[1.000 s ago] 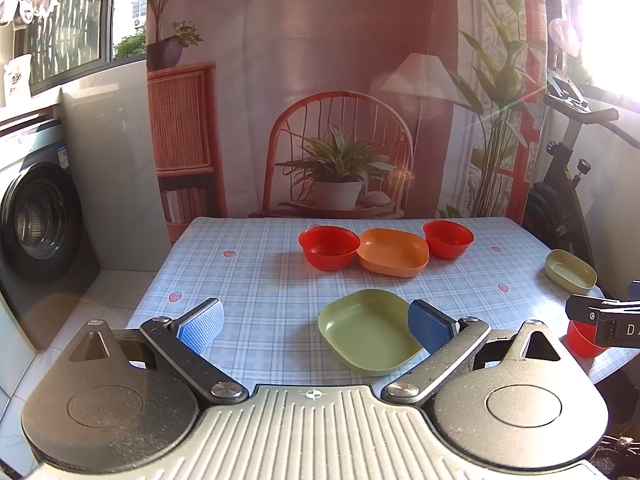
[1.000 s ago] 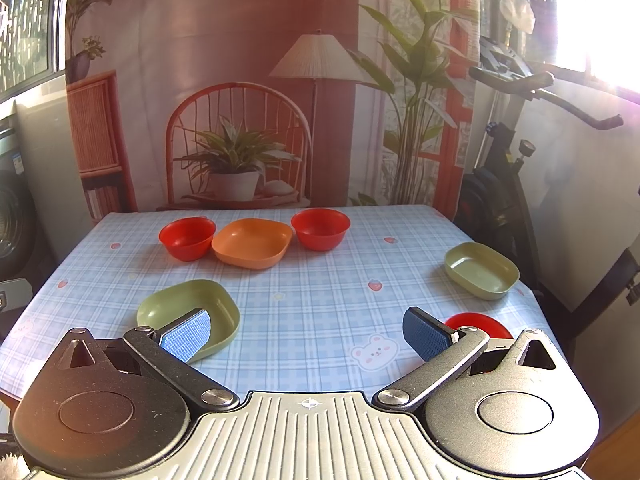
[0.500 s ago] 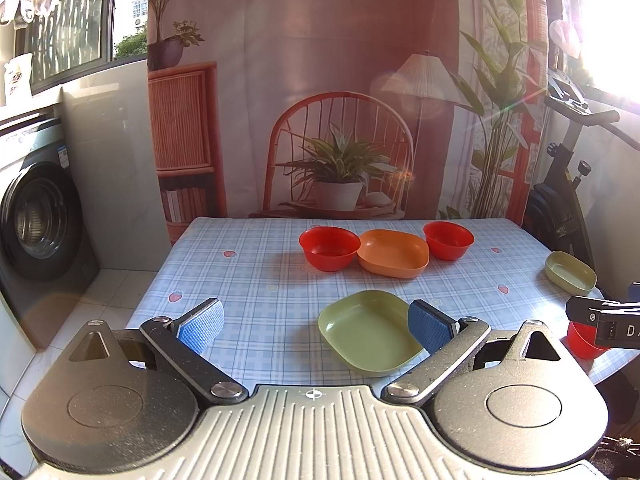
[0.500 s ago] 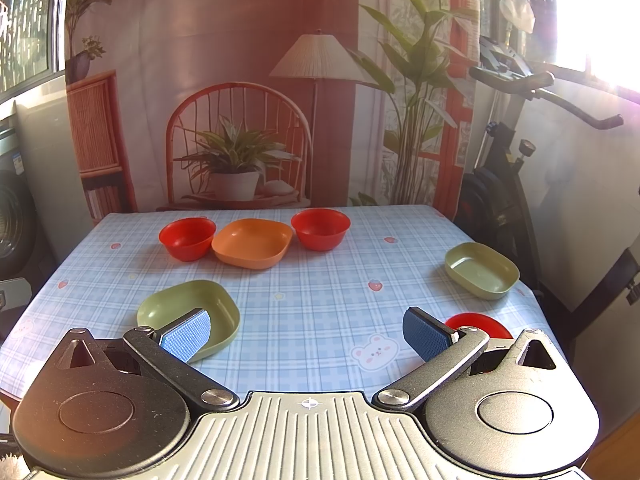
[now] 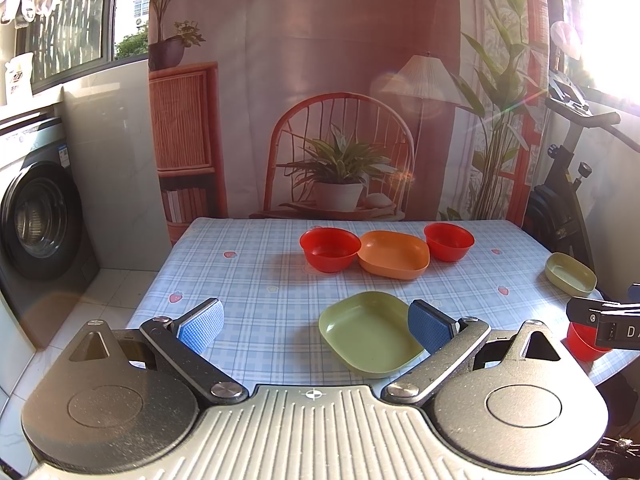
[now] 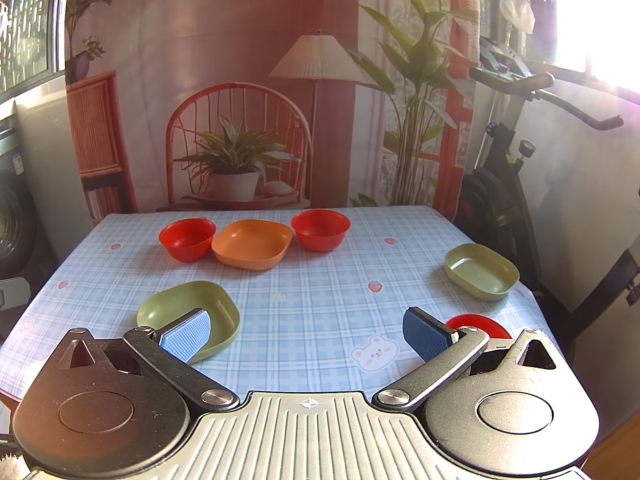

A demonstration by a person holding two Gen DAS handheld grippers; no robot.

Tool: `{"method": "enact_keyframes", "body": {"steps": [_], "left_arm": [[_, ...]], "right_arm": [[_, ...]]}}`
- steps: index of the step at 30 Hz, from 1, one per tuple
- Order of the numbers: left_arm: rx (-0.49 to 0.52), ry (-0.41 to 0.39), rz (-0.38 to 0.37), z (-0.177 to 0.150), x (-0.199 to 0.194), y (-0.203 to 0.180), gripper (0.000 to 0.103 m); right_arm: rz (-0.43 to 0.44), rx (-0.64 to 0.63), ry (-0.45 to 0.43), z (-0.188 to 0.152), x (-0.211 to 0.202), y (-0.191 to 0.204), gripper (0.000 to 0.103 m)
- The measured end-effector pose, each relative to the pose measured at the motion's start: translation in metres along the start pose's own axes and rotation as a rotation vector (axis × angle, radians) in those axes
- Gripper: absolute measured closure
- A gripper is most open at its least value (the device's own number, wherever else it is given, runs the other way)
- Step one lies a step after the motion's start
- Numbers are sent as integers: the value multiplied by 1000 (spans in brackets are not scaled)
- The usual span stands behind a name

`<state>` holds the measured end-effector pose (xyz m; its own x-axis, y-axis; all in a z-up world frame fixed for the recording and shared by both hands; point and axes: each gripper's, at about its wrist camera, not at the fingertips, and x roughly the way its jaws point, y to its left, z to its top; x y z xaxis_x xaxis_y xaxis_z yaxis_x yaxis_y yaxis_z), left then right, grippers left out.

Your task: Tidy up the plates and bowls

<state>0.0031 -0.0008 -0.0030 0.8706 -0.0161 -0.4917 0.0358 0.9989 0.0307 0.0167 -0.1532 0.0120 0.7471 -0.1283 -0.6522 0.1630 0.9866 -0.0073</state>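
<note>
On the blue checked table (image 5: 248, 280) two red bowls (image 5: 330, 249) (image 5: 449, 241) flank an orange plate (image 5: 394, 254) at the back. A large green plate (image 5: 370, 330) lies near the front; it also shows in the right wrist view (image 6: 188, 312). A small green dish (image 6: 482, 271) sits at the right. A third red bowl (image 6: 478, 326) sits at the front right edge, partly hidden behind my right gripper's finger. My left gripper (image 5: 316, 326) is open and empty, with its right pad over the green plate's edge. My right gripper (image 6: 306, 334) is open and empty above the front of the table.
A washing machine (image 5: 36, 220) stands left of the table. An exercise bike (image 6: 516, 168) stands to the right. A printed backdrop (image 6: 240, 120) hangs behind the table. Part of the right gripper (image 5: 604, 318) shows at the right edge of the left wrist view.
</note>
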Motion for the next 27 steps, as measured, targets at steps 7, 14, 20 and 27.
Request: {"method": "enact_keyframes", "body": {"steps": [7,14,20,27], "left_arm": [[-2,1,0,1,0,1,3],[-7,4,3,2,0,1,3],[9,7,1,3,1,-3,3],[33,-28,-31,15,5,0,3]], "right_arm": [[0,0,0,0,-1,0,0],[2,2,3,-1,0,1,0],[32,21,4,-2,1,-3,0],[99,106,-46,15,6,-32,0]]}}
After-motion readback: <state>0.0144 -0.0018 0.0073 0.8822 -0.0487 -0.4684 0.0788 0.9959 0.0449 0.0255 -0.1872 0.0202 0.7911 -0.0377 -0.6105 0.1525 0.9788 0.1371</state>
